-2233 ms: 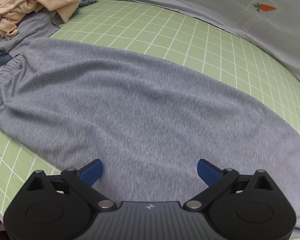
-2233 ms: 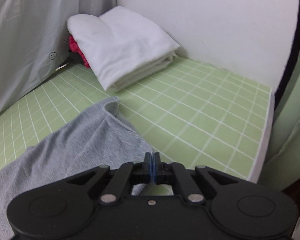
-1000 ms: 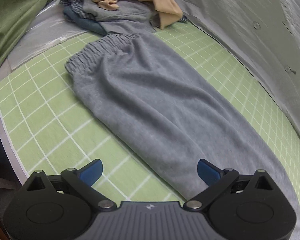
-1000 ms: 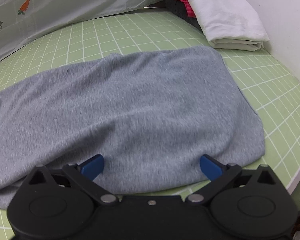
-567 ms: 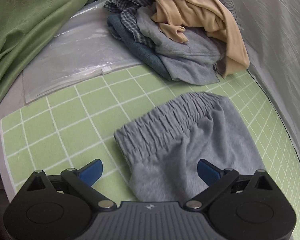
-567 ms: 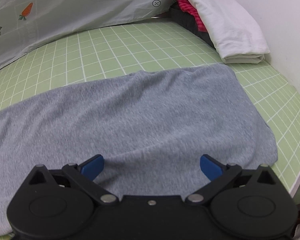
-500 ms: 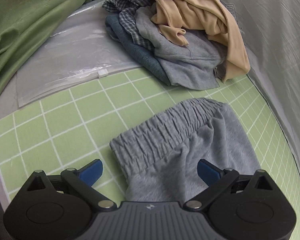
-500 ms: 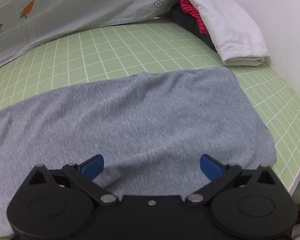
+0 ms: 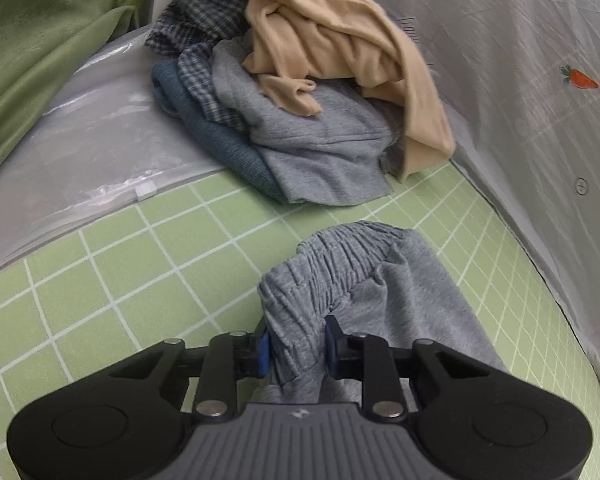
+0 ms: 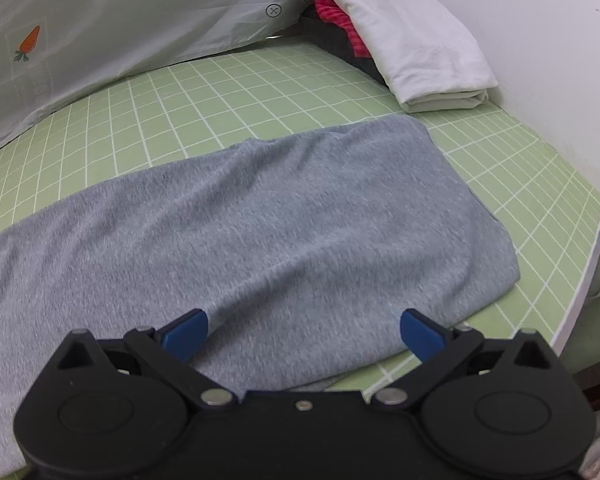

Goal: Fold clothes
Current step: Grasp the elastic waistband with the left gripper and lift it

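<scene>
Grey sweatpants (image 9: 404, 292) lie stretched along the green grid mat (image 9: 112, 280). The elastic waistband (image 9: 324, 268) is bunched up between the blue pads of my left gripper (image 9: 298, 346), whose jaws are closing and pinch the fabric. In the right wrist view the leg end of the same sweatpants (image 10: 280, 208) lies flat on the mat. My right gripper (image 10: 304, 330) hovers just over that leg end, open, with nothing pinched between its pads.
A pile of unfolded clothes (image 9: 300, 100) lies behind the waistband, beside a clear plastic bag (image 9: 88, 148) and a green curtain (image 9: 40, 20). A carrot-print sheet (image 9: 540, 80) hangs along the far side. Folded white laundry (image 10: 412, 40) sits by the wall. The mat's edge (image 10: 580, 272) is at the right.
The left jaws have gone from wide apart to pinching the waistband, which has bunched up between them. The right gripper has drawn back slightly and stays open.
</scene>
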A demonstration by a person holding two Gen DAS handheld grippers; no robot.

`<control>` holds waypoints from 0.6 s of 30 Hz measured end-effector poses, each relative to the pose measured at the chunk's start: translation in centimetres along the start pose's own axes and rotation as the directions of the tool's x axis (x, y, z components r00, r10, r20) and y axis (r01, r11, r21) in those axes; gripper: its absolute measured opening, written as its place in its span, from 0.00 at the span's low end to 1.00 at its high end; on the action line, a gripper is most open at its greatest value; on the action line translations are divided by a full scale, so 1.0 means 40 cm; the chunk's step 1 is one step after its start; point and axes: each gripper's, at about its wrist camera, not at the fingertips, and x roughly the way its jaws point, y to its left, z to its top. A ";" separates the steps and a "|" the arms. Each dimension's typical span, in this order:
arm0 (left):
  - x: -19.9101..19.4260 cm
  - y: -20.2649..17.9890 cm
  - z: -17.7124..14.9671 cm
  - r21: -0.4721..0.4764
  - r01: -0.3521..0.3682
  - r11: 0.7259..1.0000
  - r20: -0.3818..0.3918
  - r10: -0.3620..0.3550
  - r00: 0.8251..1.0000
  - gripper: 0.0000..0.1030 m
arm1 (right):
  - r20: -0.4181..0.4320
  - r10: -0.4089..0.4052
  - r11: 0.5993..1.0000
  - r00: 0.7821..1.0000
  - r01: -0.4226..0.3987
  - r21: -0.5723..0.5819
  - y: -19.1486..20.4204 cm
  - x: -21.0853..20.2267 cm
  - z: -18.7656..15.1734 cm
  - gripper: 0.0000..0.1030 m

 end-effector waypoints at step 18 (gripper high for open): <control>-0.162 -0.541 -0.426 0.445 0.355 0.822 -0.137 -0.330 0.934 0.24 | 0.001 0.105 0.994 0.994 -0.105 0.032 -0.187 0.067 0.036 1.00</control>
